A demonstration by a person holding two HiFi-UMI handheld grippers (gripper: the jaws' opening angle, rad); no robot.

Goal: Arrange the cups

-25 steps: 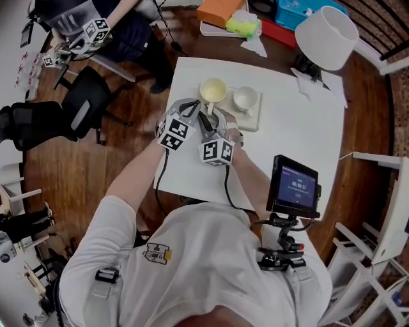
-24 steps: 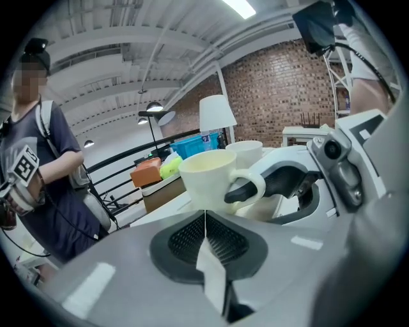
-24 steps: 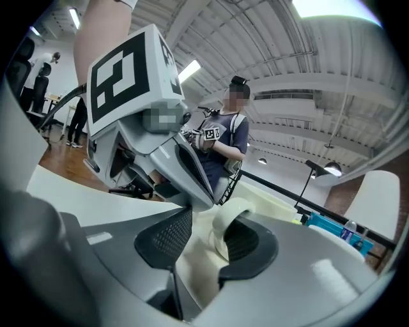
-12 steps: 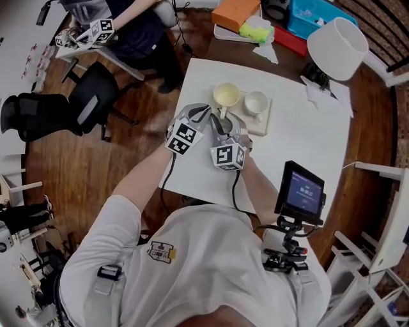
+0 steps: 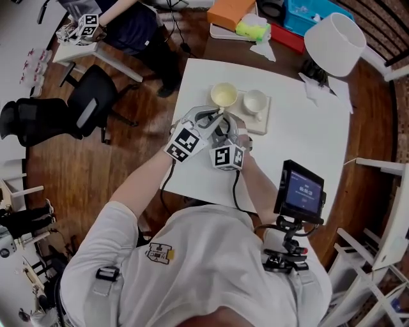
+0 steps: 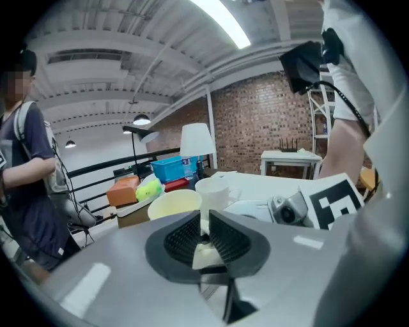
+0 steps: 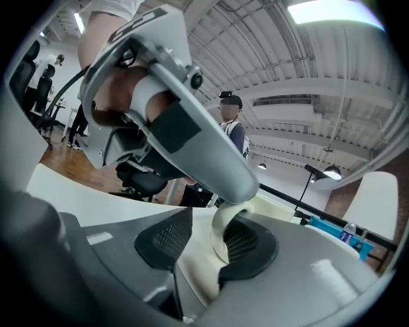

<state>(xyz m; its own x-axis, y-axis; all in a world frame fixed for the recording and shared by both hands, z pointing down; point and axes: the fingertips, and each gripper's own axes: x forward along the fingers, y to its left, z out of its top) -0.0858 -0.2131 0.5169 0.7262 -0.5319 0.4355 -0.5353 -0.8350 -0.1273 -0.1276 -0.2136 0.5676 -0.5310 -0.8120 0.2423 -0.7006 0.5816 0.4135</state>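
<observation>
Head view shows the yellow cup standing upright on a pale tray, at the far left part of the white table. A white cup stands just beside it on the same tray, to its right. Both cups have the mouth upward, and inside each I see only its own pale wall.

The handle of the yellow cup points toward the person. In the right gripper view this handle is between the jaws of the right gripper. It lies against one pad while the other pad stands apart, and the jaws are opening, so the grip is released.

The left gripper is just above the same handle. Its jaws are opening too, with only a narrow slit between them. Something cream shows low in the slit, but I cannot tell what it is.

Beyond the table, a pale serving tray carries an orange box and a yellow-green thing. A blue crate is near them.
</observation>
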